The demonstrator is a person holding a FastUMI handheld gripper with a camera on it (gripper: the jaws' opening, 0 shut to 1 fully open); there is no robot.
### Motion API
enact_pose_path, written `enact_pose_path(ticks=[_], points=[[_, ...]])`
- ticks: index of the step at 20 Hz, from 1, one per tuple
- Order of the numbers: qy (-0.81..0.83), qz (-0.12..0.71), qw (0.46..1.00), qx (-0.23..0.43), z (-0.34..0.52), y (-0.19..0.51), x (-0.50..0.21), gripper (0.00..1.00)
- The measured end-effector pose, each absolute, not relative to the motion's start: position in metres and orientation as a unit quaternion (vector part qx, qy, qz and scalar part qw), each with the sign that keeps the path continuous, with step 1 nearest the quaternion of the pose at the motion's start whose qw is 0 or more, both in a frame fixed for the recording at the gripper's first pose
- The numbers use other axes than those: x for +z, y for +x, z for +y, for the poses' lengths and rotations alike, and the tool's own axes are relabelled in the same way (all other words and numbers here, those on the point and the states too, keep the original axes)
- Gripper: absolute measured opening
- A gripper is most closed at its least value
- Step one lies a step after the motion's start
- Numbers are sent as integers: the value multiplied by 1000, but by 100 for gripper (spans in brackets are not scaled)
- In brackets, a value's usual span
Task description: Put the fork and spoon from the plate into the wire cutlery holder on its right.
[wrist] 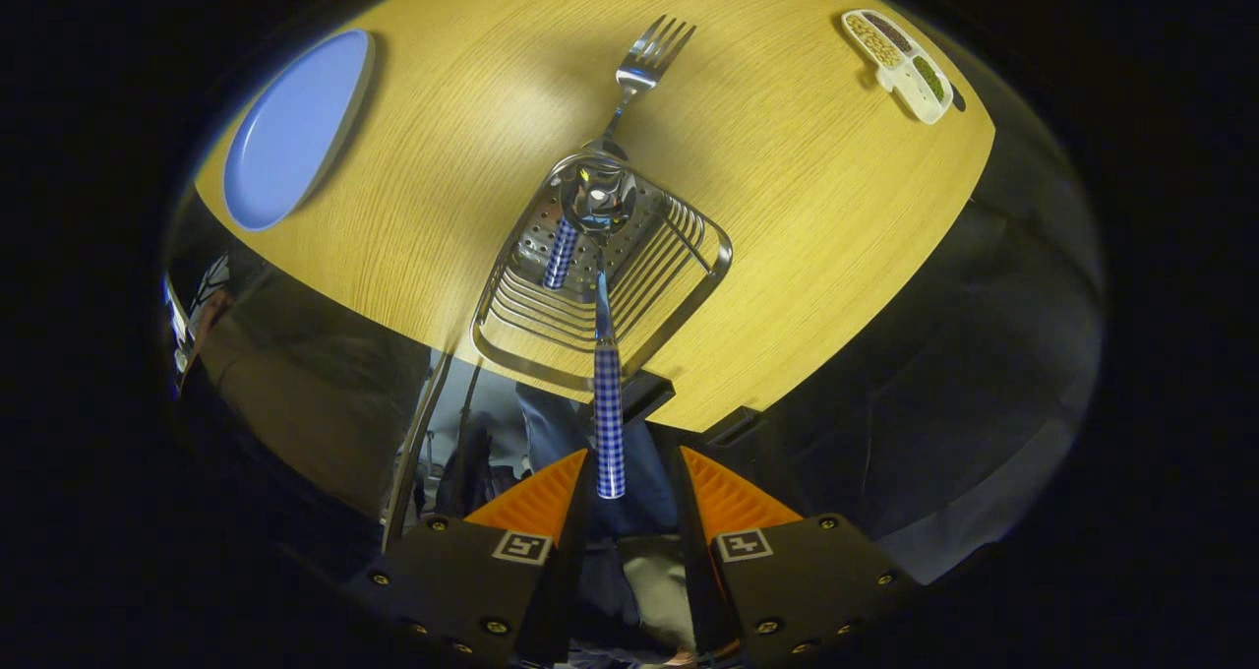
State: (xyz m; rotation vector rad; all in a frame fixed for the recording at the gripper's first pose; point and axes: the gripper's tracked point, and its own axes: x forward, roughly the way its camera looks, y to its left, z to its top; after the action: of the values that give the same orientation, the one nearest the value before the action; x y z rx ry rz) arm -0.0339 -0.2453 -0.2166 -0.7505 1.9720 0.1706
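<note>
One wire cutlery holder [723, 256] on the wooden table [807, 236], seen from above, near the table's close edge. One fork [649, 54] in the holder: checked handle down inside, shaft slanting over the far rim, tines well out past it. One spoon [595, 197] too: bowl over the holder's far end and covering part of the fork's shaft, checked handle running back across the wires and over the near rim.

Gripper [634, 482] just short of the holder, two orange fingers [536, 502] narrowly parted. Spoon handle's end between them, close against the left one, with a clear gap to the right one; not pinched from both sides.

One blue plate [290, 128] well left of the holder, bare. One small white divided dish [900, 64] far beyond the holder to the right, three compartments of grains or beans.
</note>
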Motion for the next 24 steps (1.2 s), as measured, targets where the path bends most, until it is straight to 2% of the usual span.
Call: enact_pose_path(ticks=[1, 4, 7, 12, 15, 17, 21, 24], points=[[-309, 809, 495, 70, -245, -34, -211, 47], [-299, 787, 535, 69, -242, -39, -207, 98], [-275, 748, 601, 62, -226, -36, -193, 97], [-172, 646, 741, 54, -173, -33, -185, 97], [-116, 525, 842, 42, -141, -16, -166, 97], [-73, 448, 891, 29, -117, -3, -151, 97], [-19, 285, 958, -4, -93, 9, -85, 97], [-18, 162, 986, -31, -94, 10, -36, 97]])
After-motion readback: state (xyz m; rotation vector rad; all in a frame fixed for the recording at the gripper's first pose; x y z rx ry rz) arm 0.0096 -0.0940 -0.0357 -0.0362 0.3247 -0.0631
